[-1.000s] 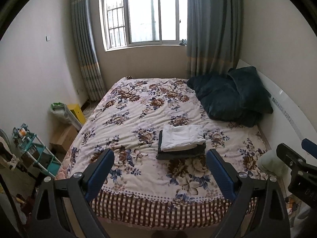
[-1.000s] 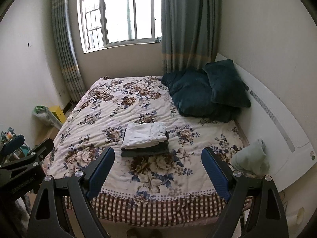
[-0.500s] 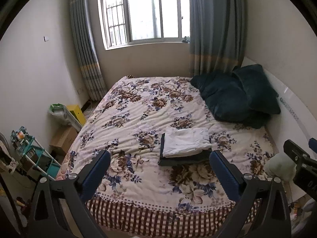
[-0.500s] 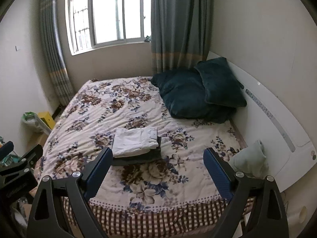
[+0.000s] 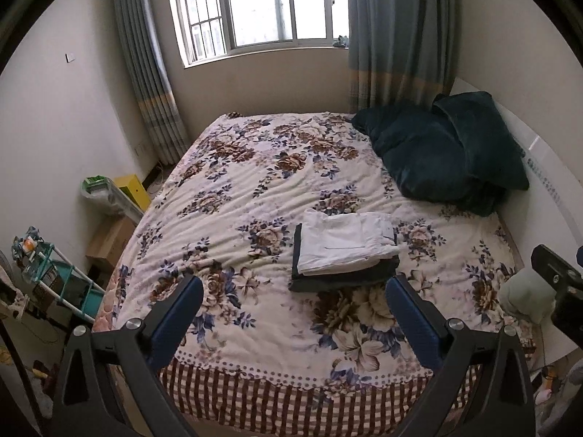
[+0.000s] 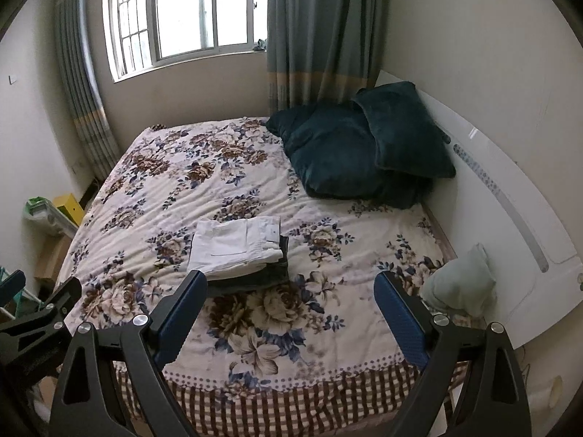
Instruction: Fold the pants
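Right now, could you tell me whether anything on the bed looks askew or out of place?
Mostly tidy. The folded white pants sit skewed on the dark pants, leaving a dark strip showing at one edge. A crumpled pale green cloth lies at the bed's corner by the headboard.

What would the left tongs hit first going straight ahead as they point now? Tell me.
Probably the floral bedspread, just left of the folded white pants stacked on the dark pants. The left tongs are open and well short of the bed; depth is unclear, so the stack might be grazed.
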`<action>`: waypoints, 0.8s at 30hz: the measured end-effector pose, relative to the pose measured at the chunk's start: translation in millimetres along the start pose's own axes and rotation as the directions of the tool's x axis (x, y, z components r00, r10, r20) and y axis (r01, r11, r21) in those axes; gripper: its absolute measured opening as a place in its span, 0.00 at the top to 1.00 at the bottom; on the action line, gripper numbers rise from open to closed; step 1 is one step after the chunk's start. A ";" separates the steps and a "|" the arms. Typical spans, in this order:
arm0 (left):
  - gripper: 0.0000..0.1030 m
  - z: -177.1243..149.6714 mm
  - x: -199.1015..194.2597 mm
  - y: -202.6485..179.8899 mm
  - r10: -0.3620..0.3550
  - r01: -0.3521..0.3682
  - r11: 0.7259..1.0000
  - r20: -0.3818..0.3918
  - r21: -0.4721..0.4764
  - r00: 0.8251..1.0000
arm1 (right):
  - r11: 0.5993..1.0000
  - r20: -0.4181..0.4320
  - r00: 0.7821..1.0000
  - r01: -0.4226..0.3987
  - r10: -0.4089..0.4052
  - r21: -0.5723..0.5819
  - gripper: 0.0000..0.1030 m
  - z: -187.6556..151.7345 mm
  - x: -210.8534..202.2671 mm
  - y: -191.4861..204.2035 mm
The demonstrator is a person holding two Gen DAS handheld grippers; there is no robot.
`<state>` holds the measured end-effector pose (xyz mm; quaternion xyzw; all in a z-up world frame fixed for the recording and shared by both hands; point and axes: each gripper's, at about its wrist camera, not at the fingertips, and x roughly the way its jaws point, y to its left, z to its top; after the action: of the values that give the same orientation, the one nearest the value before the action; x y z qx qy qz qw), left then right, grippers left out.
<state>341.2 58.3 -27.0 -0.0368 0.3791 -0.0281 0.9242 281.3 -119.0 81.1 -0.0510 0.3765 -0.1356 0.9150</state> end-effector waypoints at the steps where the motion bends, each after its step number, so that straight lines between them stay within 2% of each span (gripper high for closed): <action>1: 0.00 0.4 1.4 -0.2 -0.003 0.003 1.000 0.000 0.001 1.000 | 1.000 -0.007 1.000 -0.006 0.006 -0.004 0.08 0.4 5.1 1.8; 9: 0.00 5.7 9.9 5.7 -0.007 0.006 1.000 -0.006 -0.015 1.000 | 0.999 -0.020 0.999 -0.028 0.027 -0.020 0.07 -1.8 22.9 18.1; 24: 0.00 3.0 13.3 8.2 -0.011 0.011 1.000 -0.015 -0.018 1.000 | 0.999 -0.032 0.999 -0.042 0.042 -0.012 0.06 -9.5 24.9 26.2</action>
<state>353.0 65.5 -34.8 -0.0470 0.3862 -0.0301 0.9207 297.1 -101.0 52.4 -0.0467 0.3929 -0.1148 0.9112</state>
